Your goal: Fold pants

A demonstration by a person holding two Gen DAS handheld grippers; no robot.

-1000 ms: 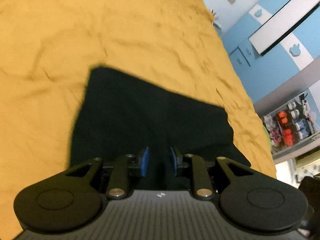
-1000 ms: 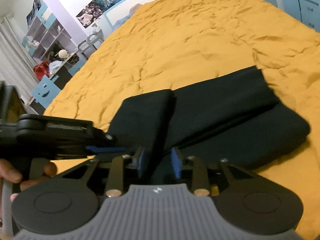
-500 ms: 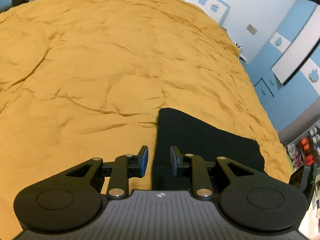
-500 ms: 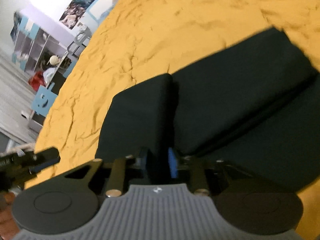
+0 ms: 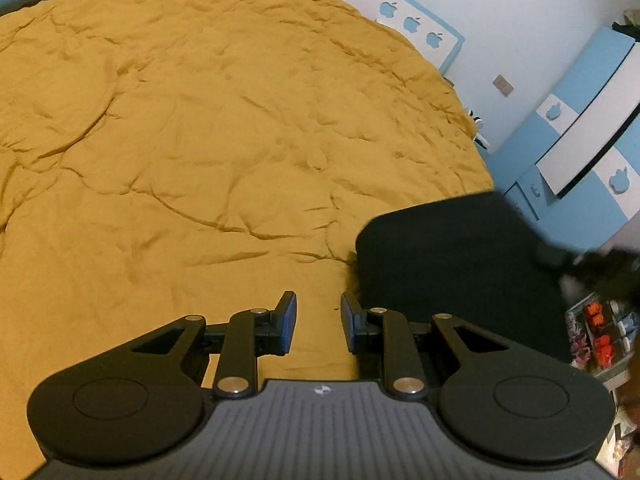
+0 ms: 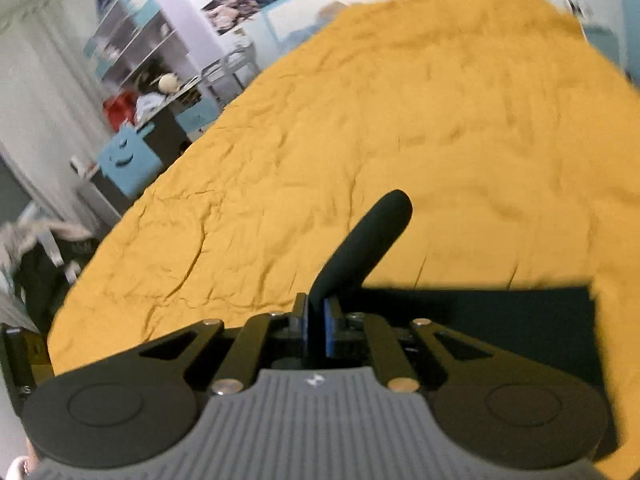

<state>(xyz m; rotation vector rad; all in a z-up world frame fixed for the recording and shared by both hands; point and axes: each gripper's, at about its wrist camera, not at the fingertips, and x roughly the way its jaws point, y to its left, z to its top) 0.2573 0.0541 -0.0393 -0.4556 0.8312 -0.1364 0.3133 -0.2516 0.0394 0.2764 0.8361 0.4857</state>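
Note:
The black pants (image 5: 460, 256) lie folded on the yellow bedspread (image 5: 200, 140), at the right of the left wrist view. My left gripper (image 5: 318, 322) is open and empty, over the bedspread just left of the pants. In the right wrist view my right gripper (image 6: 316, 326) is shut on a fold of the pants (image 6: 360, 240), which stands up between the blue pads as a rounded flap. The rest of the pants (image 6: 500, 320) spreads flat to the right below it. The view is blurred by motion.
The yellow bedspread (image 6: 400, 120) fills most of both views. Blue and white cabinets (image 5: 580, 120) stand past the bed's right edge. Shelves and a blue smiley box (image 6: 124, 160) stand to the left of the bed. A blurred dark shape (image 5: 592, 264) crosses the pants' right side.
My left gripper has moved left off the pants and stays open. My right gripper has closed on a fold of the pants and lifted it, swinging its view across the bed.

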